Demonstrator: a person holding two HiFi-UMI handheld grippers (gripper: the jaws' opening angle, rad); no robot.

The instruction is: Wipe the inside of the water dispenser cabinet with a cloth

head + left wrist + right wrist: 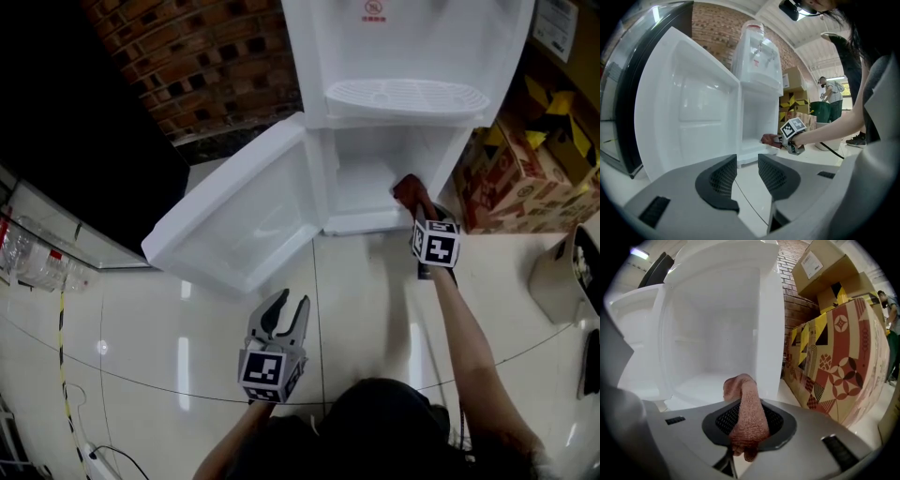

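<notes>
— Down at the open cabinet (370,183) of the water dispenser (403,42), where is the cloth?

— Right at the cabinet's mouth. My right gripper (413,204) has its jaws closed on the reddish-pink cloth (408,188). In the right gripper view the cloth stands up between the jaws and its free end curls forward over the front of the white cabinet floor, near the right-hand wall. I cannot tell whether it touches that surface.

— And your other side?

— My left gripper (290,312) hangs low over the glossy floor tiles (375,300), well apart from the water dispenser. Its jaws are a little apart with nothing between them; only tile shows through the gap.

— How does the door stand?

— I see the cabinet door (239,225) swung wide to the left, its moulded inner side facing up towards me. Above the cabinet sits the drip tray (408,97), and patterned cardboard boxes (525,183) stand just beside the water dispenser on its right.
</notes>
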